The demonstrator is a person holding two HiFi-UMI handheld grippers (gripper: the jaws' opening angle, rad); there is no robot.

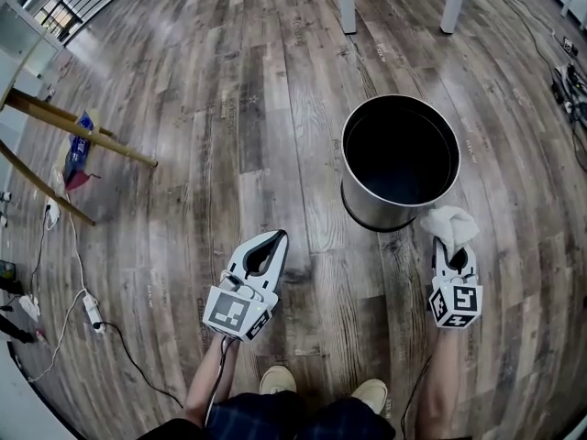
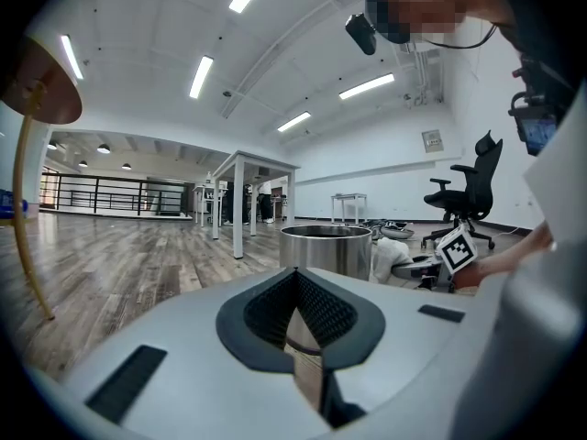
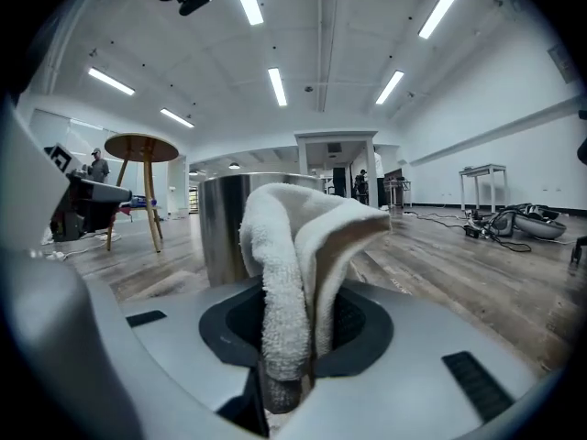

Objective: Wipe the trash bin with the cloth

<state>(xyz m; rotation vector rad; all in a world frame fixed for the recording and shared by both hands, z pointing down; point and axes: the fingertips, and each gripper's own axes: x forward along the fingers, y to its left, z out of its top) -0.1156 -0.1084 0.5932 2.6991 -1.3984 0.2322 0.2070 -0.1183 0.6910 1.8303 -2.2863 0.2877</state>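
Two grippers hang low over the wood floor [image 1: 229, 108], both on the near side of the bin [image 1: 371, 214]. The bin is a round metal drum, upright and open-topped, dark inside.

The right gripper [image 1: 456, 250] sits just short of the bin's near right side. Its jaws are clamped on the cloth [image 1: 449, 223], a white towel folded over itself, pinched low between the pads and bulging out above them. In the head view the cloth's far edge lies right by the foot of the bin's wall; whether they touch I cannot tell. In the right gripper view the bin's wall stands close behind the cloth [image 3: 303, 264].

The left gripper [image 1: 276, 238] is on the near left of the bin, well apart from it and pointing roughly its way. Its jaws meet at the tips with nothing between them, leaving only the oval gap behind the tips. Through that gap the left gripper view shows the bin's wall [image 2: 326, 250].

Two pale shoes [image 1: 277, 379] stand nearest of all, below the bin in the head view. Far left of the bin, slanted wooden legs [image 1: 83, 136] cross the floor, with cables [image 1: 69, 314] lying nearer. Beyond the bin stand white desk legs [image 1: 347, 3].
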